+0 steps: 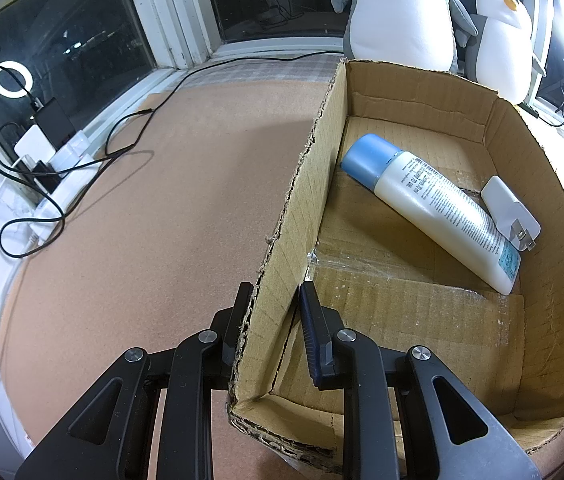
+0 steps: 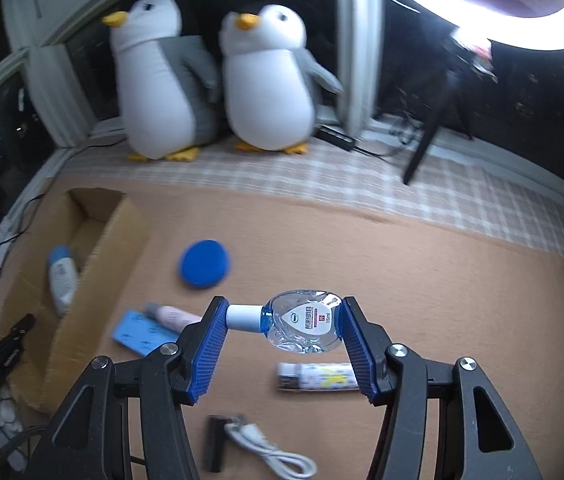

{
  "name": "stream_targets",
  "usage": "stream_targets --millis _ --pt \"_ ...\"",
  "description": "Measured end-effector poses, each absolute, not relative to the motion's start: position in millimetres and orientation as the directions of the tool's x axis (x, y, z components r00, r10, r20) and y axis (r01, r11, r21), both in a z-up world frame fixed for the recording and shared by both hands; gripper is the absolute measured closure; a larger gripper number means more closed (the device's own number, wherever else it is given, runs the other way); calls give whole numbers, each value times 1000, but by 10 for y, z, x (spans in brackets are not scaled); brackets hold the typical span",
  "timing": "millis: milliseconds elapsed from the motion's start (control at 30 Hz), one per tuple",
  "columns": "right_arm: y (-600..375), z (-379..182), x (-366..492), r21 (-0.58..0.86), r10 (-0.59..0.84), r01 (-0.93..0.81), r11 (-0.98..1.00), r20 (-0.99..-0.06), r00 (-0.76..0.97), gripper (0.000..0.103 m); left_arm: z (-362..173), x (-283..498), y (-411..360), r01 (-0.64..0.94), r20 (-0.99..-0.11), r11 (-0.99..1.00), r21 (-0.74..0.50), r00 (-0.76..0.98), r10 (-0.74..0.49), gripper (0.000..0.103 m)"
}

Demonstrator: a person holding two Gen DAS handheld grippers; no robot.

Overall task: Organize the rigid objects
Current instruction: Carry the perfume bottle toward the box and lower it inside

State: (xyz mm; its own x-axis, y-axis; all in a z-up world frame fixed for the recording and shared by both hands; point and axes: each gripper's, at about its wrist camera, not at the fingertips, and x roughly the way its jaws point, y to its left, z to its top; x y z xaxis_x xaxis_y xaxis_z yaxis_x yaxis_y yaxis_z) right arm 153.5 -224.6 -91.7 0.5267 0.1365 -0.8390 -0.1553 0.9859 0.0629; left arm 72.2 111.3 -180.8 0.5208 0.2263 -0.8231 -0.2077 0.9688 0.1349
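A: The left hand-held gripper (image 1: 273,292) is clamped on the left wall of the open brown cardboard box (image 1: 522,152), one finger outside, one inside. Lying in that box are a white plastic bottle with a blue cap (image 1: 430,208) and, touching it, a white plug adapter (image 1: 512,212).

B: And the right hand-held gripper (image 2: 282,322) is closed on a small clear eye-drop bottle with a white cap (image 2: 302,324), held sideways above the tan counter (image 2: 442,280), right of the box.

A: On the counter right of the box lie a round blue disc (image 2: 204,263) and a flat light-blue card (image 2: 141,332); a white cylindrical tube (image 2: 314,377) lies further right.
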Motion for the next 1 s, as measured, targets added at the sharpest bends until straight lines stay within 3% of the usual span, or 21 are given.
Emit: stream_targets --millis 500,1000 --pt "-919 -780 1146 137 363 -468 873 -824 435 51 -1813 722 1120 -208 -823 969 135 521 226 81" --pt "-279 -1081 1022 145 401 -580 802 -849 343 51 -1814 717 1123 -209 -823 969 133 522 225 81"
